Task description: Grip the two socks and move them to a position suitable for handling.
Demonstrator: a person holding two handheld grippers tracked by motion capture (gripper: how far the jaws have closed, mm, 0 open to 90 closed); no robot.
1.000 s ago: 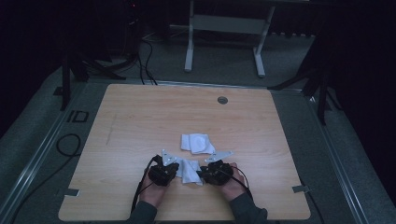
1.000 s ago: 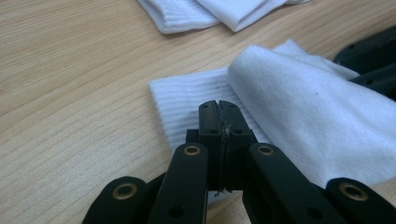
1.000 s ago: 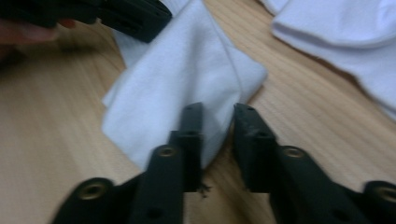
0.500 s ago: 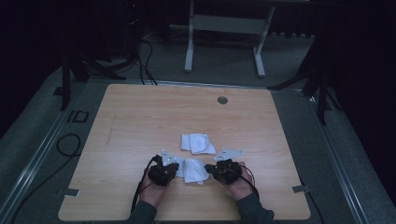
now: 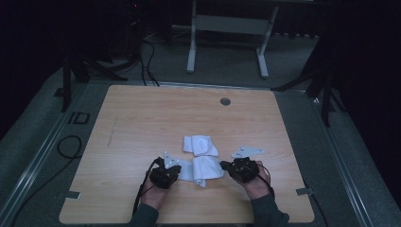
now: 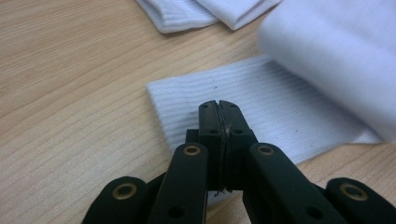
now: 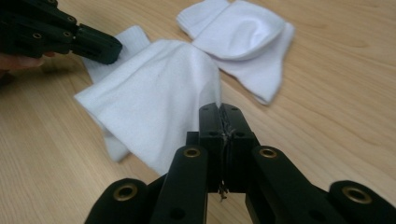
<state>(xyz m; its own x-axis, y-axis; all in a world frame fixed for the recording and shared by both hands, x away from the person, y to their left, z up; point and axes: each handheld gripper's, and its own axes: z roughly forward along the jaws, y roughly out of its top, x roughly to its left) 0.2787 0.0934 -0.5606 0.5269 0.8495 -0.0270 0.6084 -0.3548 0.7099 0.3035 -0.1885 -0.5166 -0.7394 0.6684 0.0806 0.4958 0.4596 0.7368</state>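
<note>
Left of the near sock (image 5: 204, 169), the left hand-held gripper (image 5: 174, 171) has its jaws pressed shut; its own view shows the ribbed cuff (image 6: 243, 112) under the tips, though whether cloth is pinched is hard to tell. The high view adds the far sock (image 5: 201, 144) beyond, both on the worktop (image 5: 142, 118). At the near sock's right edge, the right hand-held gripper (image 5: 226, 166) is likewise closed, grip unclear.
</note>
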